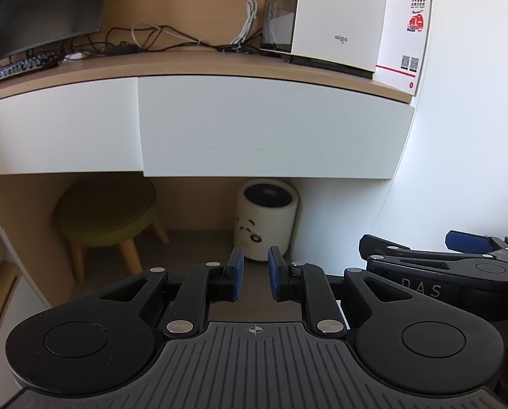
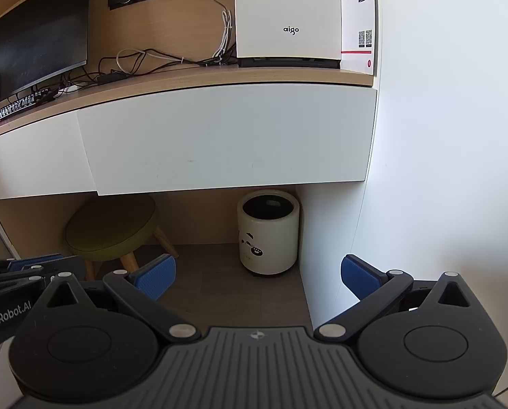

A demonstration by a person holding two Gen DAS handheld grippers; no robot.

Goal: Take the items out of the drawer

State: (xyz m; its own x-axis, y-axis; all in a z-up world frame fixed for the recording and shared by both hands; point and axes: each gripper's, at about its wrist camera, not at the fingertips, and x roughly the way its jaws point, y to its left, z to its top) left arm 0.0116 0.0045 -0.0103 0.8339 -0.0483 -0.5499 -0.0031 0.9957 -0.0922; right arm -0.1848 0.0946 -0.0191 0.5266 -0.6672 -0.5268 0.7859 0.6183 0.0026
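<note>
Two white drawer fronts sit closed under the wooden desk top: a wide right drawer (image 1: 271, 126) (image 2: 226, 136) and a left drawer (image 1: 59, 129) (image 2: 32, 160). No handle shows, and whatever is inside is hidden. My left gripper (image 1: 255, 272) hangs below and in front of the right drawer, its blue pads (image 1: 237, 272) drawn close with nothing between them. My right gripper (image 2: 257, 276) is spread wide and empty, its blue pads (image 2: 155, 277) far apart. It sits just right of the left one and also shows as the right gripper (image 1: 414, 242) in the left wrist view.
Under the desk stand an olive round stool (image 1: 107, 211) (image 2: 112, 225) and a cream bin (image 1: 265, 221) (image 2: 269, 235). On the desk top are a white aigo box (image 2: 288, 13), a red-and-white box (image 1: 405, 44), tangled cables (image 1: 158, 37), a monitor (image 2: 32, 44) and a keyboard (image 1: 18, 66). A white wall (image 2: 441, 136) closes the right side.
</note>
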